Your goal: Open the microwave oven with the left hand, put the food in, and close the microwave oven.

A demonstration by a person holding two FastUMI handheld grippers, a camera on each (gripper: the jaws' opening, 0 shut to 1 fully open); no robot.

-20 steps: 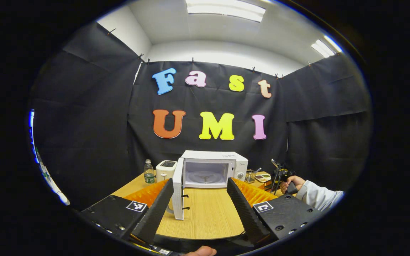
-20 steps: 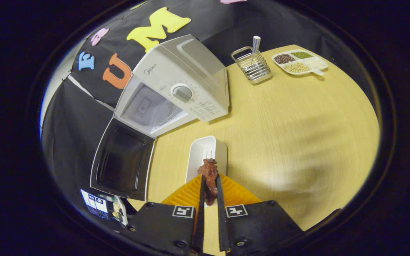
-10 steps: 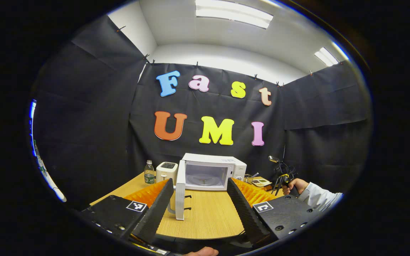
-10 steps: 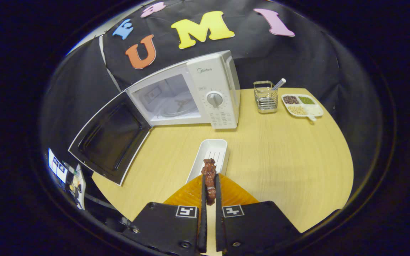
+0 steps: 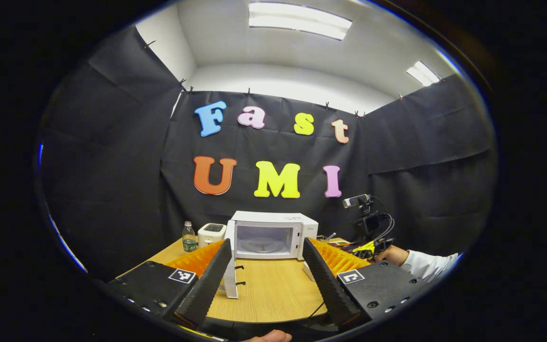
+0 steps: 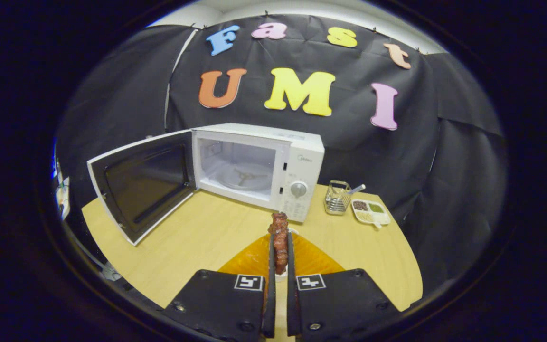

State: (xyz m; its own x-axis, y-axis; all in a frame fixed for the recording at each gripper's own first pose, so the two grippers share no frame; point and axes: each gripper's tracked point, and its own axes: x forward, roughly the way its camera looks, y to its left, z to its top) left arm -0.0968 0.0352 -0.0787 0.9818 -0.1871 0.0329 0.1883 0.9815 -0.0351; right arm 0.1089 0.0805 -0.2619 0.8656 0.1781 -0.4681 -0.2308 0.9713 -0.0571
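Left gripper view, left to right. A water bottle (image 5: 188,236) and a small white toaster (image 5: 212,233) are seen at the back left of the counter (image 5: 273,294). The microwave oven (image 5: 273,229) is set at the back centre, its door (image 5: 230,266) swung fully out to its left so that the door edge faces the camera; the cavity is exposed and the turntable can be seen inside. The left gripper (image 5: 266,273) is held low over the near counter edge, fingers spread wide apart, nothing between them and nothing touched. At far right a sleeved hand (image 5: 392,255) is seen holding the other gripper; that gripper's fingers cannot be made out here.

Right gripper view, left to right. The open door (image 6: 140,183) is noted standing out over the counter (image 6: 193,242), dark inner pane toward the camera. Beside it is the microwave body, control dial (image 6: 298,189) on its right panel. The right gripper (image 6: 279,249) is held in front of the control panel, fingers drawn nearly together and pressed on both sides of a piece of brown food (image 6: 279,240), which stands upright between them, clear of the counter and outside the oven. Further right, a wire utensil holder (image 6: 336,199) and a divided tray of beans (image 6: 371,211) are recorded near the counter's back edge.
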